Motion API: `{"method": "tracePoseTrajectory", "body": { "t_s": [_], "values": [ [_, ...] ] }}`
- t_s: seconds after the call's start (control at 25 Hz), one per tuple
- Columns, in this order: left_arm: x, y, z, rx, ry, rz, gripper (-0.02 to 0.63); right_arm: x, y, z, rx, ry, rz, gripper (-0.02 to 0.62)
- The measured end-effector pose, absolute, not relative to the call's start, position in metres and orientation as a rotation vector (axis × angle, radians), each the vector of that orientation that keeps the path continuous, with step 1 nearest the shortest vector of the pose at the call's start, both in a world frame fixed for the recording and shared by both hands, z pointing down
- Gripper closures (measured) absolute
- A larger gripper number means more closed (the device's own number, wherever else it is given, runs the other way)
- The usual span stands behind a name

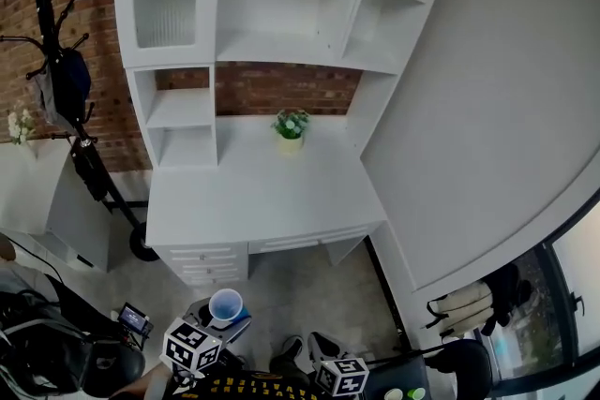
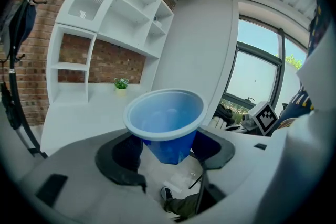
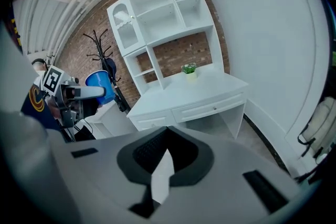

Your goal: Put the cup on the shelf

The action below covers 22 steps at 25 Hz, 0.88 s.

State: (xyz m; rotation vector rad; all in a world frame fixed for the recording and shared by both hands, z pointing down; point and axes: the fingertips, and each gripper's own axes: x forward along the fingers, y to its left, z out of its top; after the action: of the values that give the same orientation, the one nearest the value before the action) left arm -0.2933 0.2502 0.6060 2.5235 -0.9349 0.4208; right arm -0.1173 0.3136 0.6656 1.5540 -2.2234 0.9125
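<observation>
A blue plastic cup (image 1: 226, 305) is held upright between the jaws of my left gripper (image 1: 221, 321), low in the head view, above the floor in front of the white desk (image 1: 262, 197). In the left gripper view the cup (image 2: 165, 123) fills the middle, with the left gripper (image 2: 167, 153) shut on its lower body. The white shelf unit (image 1: 281, 50) stands on the desk, far ahead. My right gripper (image 1: 333, 364) hangs at the bottom, shut on nothing (image 3: 163, 165). The right gripper view shows the cup (image 3: 100, 84) at the left and the shelf unit (image 3: 168, 13).
A small potted plant (image 1: 291, 125) sits at the back of the desk. A black coat rack (image 1: 58, 61) with a dark bag stands left of the shelves, and a low white cabinet (image 1: 37, 197) lies beyond it. A plain white wall (image 1: 487, 108) borders the desk's right.
</observation>
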Motion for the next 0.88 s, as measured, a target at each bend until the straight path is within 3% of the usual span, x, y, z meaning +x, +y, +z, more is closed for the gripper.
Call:
{"method": "tracePoseTrajectory", "body": {
  "t_s": [0.32, 0.88],
  "values": [
    [-0.259, 0.222, 0.600, 2.481, -1.050, 0.472, 0.324, -0.081, 0.255, 0.666, 1.482, -2.335, 0.910, 0.589],
    [-0.081, 0.167, 0.575, 2.599, -0.977, 0.601, 0.324, 0.065, 0.206, 0.686, 1.581, -2.369, 1.037, 0.589]
  ]
}}
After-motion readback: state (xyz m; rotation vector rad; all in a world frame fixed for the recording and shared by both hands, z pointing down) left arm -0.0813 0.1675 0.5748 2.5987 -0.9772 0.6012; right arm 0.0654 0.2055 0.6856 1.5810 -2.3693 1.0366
